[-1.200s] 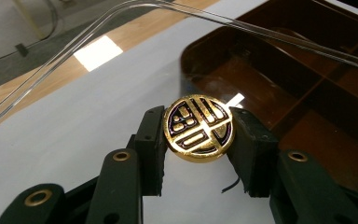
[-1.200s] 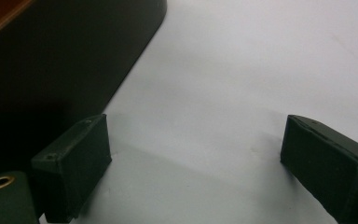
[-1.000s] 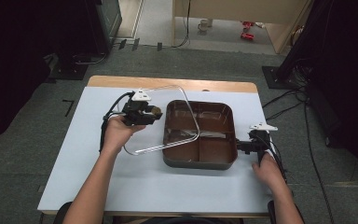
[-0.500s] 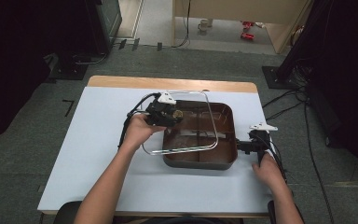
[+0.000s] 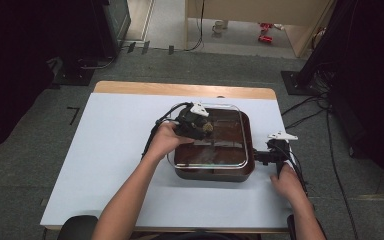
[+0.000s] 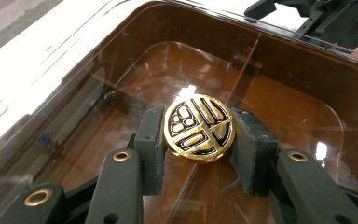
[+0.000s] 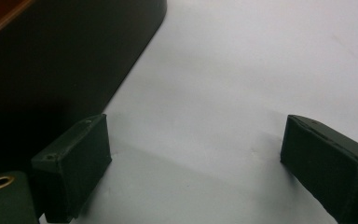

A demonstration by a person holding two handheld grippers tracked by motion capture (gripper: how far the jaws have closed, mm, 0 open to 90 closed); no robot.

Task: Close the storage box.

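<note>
the left gripper (image 6: 198, 154), pinching the gold knob (image 6: 199, 128), has brought the glass lid (image 5: 207, 137) from 9 o'clock flat onto the brown pan (image 5: 214, 172); covering seems finished. the right gripper (image 7: 205, 163) rests spread at 3 o'clock.

A recording lab or studio space: a white-topped table (image 5: 105, 165) with a wooden far edge stands on grey carpet tiles (image 5: 25, 165), flanked by black curtains (image 5: 25, 55) at left and right. Cables (image 5: 330, 150) trail across the floor at right, beside a black stand base (image 5: 300, 82). At the far end sits a light wooden cabinet (image 5: 250, 20).
</note>
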